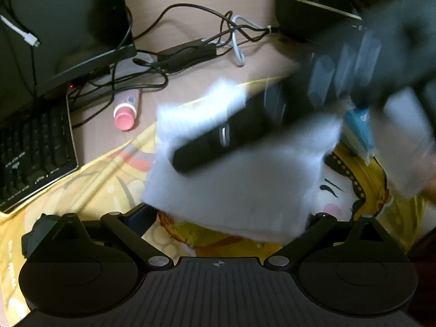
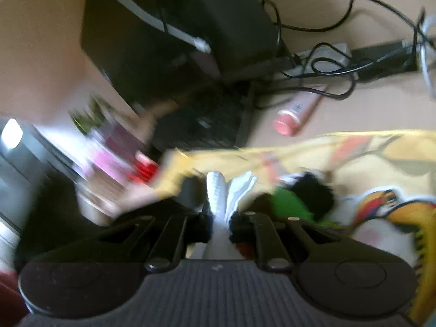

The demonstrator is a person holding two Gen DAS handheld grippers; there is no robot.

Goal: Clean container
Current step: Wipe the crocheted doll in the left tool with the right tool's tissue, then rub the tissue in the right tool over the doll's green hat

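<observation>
My right gripper [image 2: 219,190] is shut on a white cloth [image 2: 218,188], which bunches up between its fingers. In the left wrist view the same cloth [image 1: 239,188] hangs as a wide white sheet over the yellow cartoon mat [image 1: 103,190]. There the right gripper [image 1: 190,158] reaches in from the upper right as a blurred dark shape. My left gripper [image 1: 218,218] is open wide just below the cloth, with nothing pressed between its fingers. I cannot make out a container clearly. A blurred green and black object [image 2: 299,201] lies on the mat to the right of the right gripper.
A black keyboard [image 1: 35,152] and a monitor base [image 1: 90,62] stand at the left. A pink-capped tube [image 1: 125,114] lies on the desk among tangled cables [image 1: 190,51]. A blue packet [image 1: 357,125] sits at the right. Blurred pink and red items [image 2: 122,160] are left of the mat.
</observation>
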